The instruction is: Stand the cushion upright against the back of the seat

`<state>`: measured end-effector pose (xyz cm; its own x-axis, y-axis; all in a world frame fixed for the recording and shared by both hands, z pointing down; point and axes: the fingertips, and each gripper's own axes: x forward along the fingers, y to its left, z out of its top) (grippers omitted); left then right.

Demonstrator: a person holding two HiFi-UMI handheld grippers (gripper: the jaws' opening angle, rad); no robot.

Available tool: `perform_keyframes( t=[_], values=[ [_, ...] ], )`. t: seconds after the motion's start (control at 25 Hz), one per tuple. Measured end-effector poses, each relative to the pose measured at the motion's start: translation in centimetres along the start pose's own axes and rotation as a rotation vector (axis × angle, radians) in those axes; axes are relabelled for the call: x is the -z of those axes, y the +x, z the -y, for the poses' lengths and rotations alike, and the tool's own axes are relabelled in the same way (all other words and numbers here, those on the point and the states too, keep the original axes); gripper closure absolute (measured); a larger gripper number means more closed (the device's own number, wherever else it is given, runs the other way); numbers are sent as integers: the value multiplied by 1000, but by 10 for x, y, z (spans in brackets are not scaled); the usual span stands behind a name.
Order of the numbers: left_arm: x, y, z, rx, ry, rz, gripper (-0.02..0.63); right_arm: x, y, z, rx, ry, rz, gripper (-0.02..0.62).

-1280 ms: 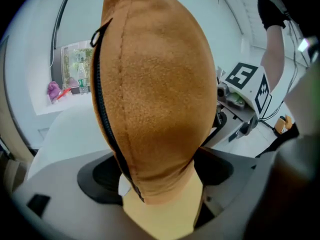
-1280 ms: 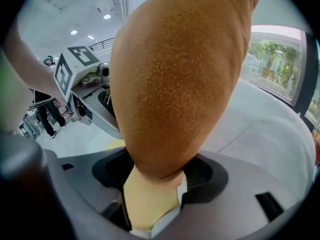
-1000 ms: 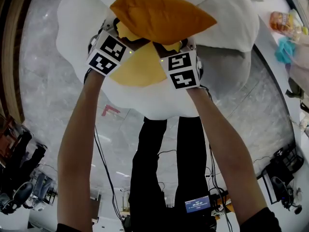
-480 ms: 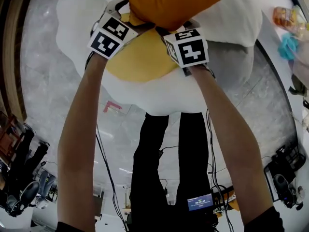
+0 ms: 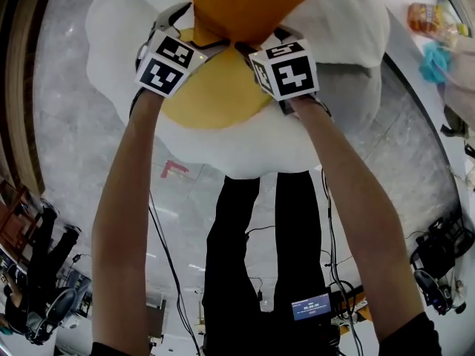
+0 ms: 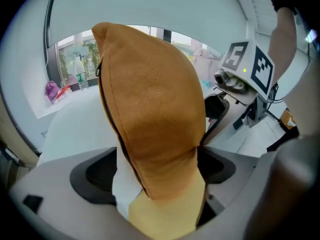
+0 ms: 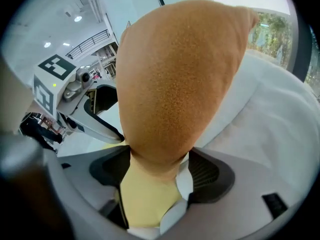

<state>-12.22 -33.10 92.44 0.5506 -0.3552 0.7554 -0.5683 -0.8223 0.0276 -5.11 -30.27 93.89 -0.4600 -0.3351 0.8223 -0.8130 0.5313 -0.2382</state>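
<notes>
a grey marbled floor lies under a big white seat shaped like a fried egg, with a pale yellow centre; the person's dark trousers show below it. the orange cushion stands on edge on the yellow centre, its upper part reaching toward the white back of the seat, though whether it leans on the back is hard to tell from the head view. the left gripper has its jaws spread wide and just opening, the cushion's lower corner between them; the fabric touches one pad, while a strip of white shows beside the other. the right gripper takes the other lower corner, its jaws also just opening but with both pads touching the cushion, a light hold. the two marker cubes sit near each other over the yellow centre
</notes>
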Motion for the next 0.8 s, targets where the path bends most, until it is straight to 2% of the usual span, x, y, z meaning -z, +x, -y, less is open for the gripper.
perform_keyframes(
  t=[0.48,0.64,0.8],
  values=[
    [-13,-33,5,-32,-40,-16,109,-1,-38,16,49,72,-5,235],
    [-16,-66,25,-35,-95,-5,109,15,-68,6,29,69,-57,235],
    [-19,-106,53,-8,-136,-57,110,29,-111,-14,18,28,-116,235]
  ],
)
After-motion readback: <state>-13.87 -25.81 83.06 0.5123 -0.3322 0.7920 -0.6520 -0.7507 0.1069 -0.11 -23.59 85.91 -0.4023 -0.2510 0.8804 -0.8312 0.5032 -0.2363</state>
